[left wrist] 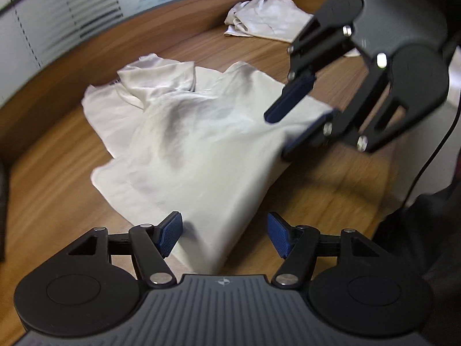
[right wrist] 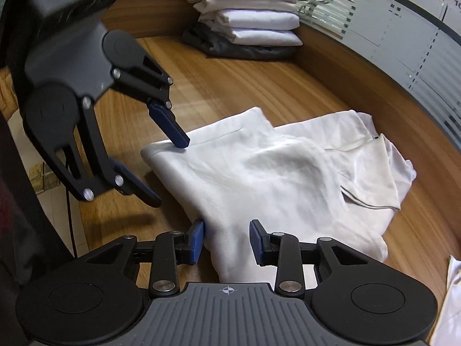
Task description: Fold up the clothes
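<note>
White fabric fills the middle of the left wrist view: a white T-shirt lies rumpled on the wooden table, one sleeve turned up at its far end and its near edge running in between the blue pads of the left gripper. That gripper's jaws stand wide apart, the cloth lying between them but nearer the left pad, with no pinch on it. The right gripper comes in from the upper right, its jaws also spread, the lower finger at the shirt's right edge and the upper one above the cloth. A crumpled white garment sits farther back on the table, well apart from the shirt.

From the right wrist view, the same T-shirt spreads across the table, its collar and sleeve toward the right. The right gripper is open, a fold of the shirt lying between its pads and touching the left one. The left gripper reaches in from the left, jaws parted, its upper fingertip resting on the shirt's corner. A stack of folded clothes stands at the table's far edge.
</note>
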The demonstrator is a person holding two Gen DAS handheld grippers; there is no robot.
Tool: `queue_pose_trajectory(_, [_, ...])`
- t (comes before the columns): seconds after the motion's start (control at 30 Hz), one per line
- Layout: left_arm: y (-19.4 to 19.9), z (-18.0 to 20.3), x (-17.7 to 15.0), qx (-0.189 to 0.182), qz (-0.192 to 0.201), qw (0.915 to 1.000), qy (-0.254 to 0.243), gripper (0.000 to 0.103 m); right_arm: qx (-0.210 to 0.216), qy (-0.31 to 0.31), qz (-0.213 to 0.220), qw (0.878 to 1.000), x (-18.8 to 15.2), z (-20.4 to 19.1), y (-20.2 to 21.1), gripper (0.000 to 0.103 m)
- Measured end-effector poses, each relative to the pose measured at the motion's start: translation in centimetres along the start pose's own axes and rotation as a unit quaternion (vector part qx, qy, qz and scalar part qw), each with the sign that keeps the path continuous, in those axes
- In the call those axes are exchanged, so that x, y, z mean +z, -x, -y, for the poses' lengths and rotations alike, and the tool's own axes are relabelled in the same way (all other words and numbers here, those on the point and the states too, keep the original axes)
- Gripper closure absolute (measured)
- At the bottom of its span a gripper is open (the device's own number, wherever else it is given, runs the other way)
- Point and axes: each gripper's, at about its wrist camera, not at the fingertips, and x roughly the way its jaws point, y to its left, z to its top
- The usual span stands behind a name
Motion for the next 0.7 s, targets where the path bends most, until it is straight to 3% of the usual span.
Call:
queue_pose_trajectory(0.07, [-0.2,-0.1,-0.3,0.013,0.003,0.9999,-0.007,0.037,0.003,-0.018,0.000,1.000,0.1,0.5,0.1,0.066])
queue_pose_trajectory(0.13, [-0.1,-0.4,-0.5,0.027,0.007,0.9996,-0.008,0.073,0.006,-0.038,0.001,0.999,0.1,0.9,0.2,0.066])
queue_pose_trajectory(0.23, [0.5,-1.1,-0.3,0.031,0.017,0.9994,0.003,0.091,0.010,-0.056,0.002,0.998,-0.3,1.1,0.3,0.065])
queue_pose_trajectory(0.4, [1.4,-2.2,1.4,0.027,0.023,0.9988,0.035,0.094,0.019,-0.069,0.000,0.997,-1.7,0.6,0.4,0.057])
queue_pose_trajectory(0.6, [2.1,-3.5,2.9,0.015,0.031,0.9966,0.074,0.094,-0.021,-0.022,-0.024,0.999,-3.9,-0.5,-0.1,0.058])
queue_pose_trajectory(0.63, [2.3,-3.7,3.1,0.013,0.032,0.9965,0.076,0.095,-0.032,-0.015,-0.020,0.999,-4.1,-0.6,0.0,0.059])
queue_pose_trajectory(0.7, [2.5,-3.9,3.1,0.009,0.034,0.9964,0.077,0.096,-0.050,-0.007,-0.023,0.998,-4.3,-0.4,0.2,0.080])
